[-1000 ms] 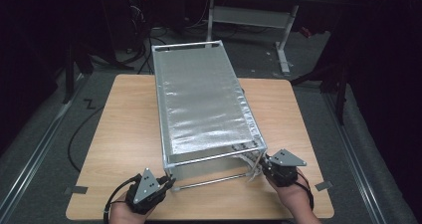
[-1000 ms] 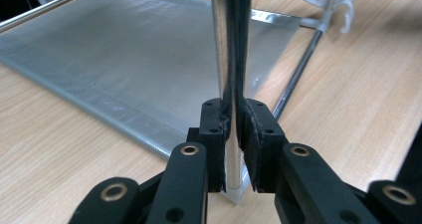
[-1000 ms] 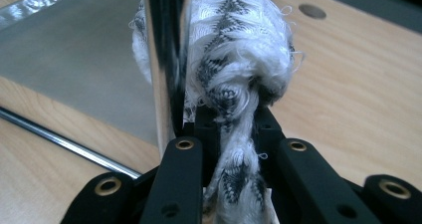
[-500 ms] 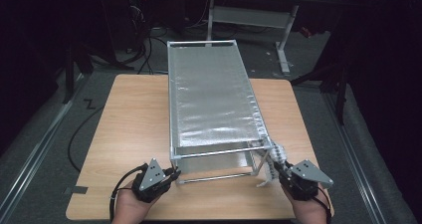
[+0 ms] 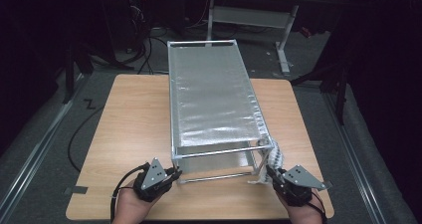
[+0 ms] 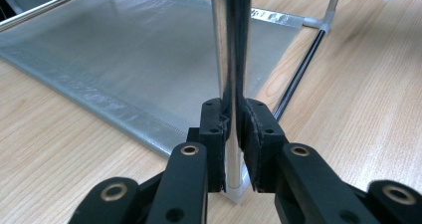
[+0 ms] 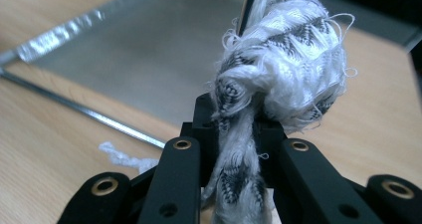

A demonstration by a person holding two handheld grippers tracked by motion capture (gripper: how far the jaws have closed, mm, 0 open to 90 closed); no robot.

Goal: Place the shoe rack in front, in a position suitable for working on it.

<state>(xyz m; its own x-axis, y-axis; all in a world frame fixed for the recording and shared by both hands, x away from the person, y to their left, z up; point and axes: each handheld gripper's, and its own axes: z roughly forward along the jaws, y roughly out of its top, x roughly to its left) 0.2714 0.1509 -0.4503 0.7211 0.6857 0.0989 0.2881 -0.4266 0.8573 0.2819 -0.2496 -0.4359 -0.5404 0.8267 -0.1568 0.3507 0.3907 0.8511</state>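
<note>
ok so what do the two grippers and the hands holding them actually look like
Both grippers are black. The left gripper and the right gripper each carry a grey three-cornered plate with small dark holes on top, and a black cable trails from each. In the gripper views, the jaws are flat black bars with brass-coloured rivets and rectangular pads. The hands are bare, with no sleeves in view.

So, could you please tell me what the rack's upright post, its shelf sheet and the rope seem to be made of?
The post looks like polished metal tube: it mirrors its surroundings. The shelf sheet seems to be a silvery woven or non-woven fabric, matt with a faint sheen and stitched edges. The rope looks like braided white textile with dark flecks, probably cotton or synthetic, frayed and fuzzy.
</note>
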